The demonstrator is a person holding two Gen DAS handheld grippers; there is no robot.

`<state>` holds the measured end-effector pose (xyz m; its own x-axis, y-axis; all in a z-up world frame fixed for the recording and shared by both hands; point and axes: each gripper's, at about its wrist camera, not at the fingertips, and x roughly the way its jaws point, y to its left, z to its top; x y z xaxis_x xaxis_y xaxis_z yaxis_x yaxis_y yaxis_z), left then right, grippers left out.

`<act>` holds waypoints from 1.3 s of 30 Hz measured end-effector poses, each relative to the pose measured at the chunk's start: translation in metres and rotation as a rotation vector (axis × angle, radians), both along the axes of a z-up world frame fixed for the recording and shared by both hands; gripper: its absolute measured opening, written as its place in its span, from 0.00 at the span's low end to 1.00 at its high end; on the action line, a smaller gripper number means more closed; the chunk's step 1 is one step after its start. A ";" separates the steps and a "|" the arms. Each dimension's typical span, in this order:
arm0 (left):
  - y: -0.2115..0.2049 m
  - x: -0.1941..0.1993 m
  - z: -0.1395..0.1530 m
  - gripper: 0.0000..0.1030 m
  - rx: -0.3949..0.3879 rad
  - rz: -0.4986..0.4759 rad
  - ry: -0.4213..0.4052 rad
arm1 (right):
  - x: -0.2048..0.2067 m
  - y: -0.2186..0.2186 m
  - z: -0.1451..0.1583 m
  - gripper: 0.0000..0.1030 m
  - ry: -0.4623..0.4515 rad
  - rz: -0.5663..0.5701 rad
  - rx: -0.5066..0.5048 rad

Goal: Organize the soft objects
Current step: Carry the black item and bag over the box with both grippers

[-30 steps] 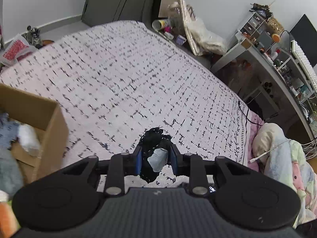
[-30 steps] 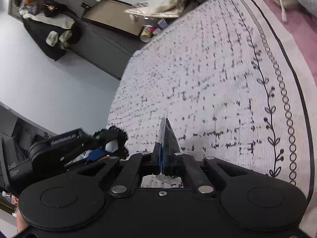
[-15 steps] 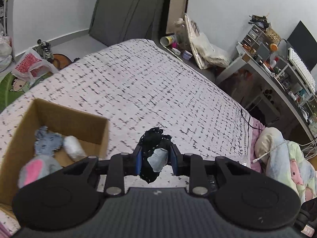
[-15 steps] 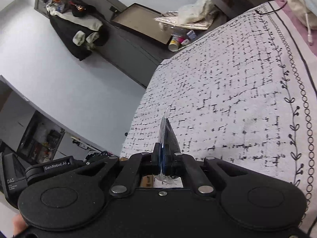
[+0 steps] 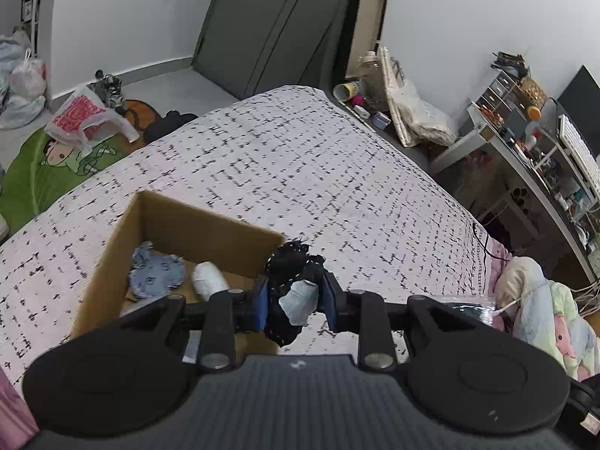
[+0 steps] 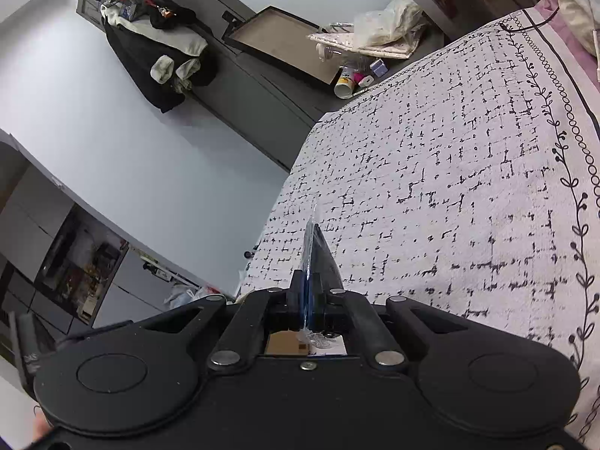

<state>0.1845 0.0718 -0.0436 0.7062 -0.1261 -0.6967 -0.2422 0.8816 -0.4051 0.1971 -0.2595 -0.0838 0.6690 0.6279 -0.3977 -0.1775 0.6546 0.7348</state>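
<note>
Your left gripper [image 5: 293, 302] is pinching a black-and-grey soft bundle [image 5: 290, 292], hanging just past the right corner of the cardboard box [image 5: 112, 247] on the bed [image 5: 300, 172]. Your right gripper [image 6: 313, 262] is clamped on a thin plastic-wrapped packet [image 6: 317, 258] above the bedspread.

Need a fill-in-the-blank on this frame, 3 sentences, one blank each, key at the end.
1. The left gripper is shut on a bundle of ____ fabric with a pale patch.
2. The brown cardboard box sits on the black-and-white patterned ____.
3. Inside the box, beside the blue-grey cloth piece, lies a ____ rolled soft item.

Missing words: black; bedspread; white
</note>
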 end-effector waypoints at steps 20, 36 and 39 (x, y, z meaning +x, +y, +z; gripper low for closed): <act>0.060 -0.021 -0.014 0.27 -0.034 0.030 -0.042 | -0.025 0.041 0.016 0.02 -0.002 -0.036 -0.032; 0.086 -0.012 -0.045 0.28 -0.101 -0.024 -0.061 | -0.032 0.093 0.031 0.02 0.004 -0.008 -0.075; 0.092 -0.005 -0.050 0.28 -0.071 -0.044 -0.061 | -0.031 0.106 0.030 0.02 0.006 0.011 -0.076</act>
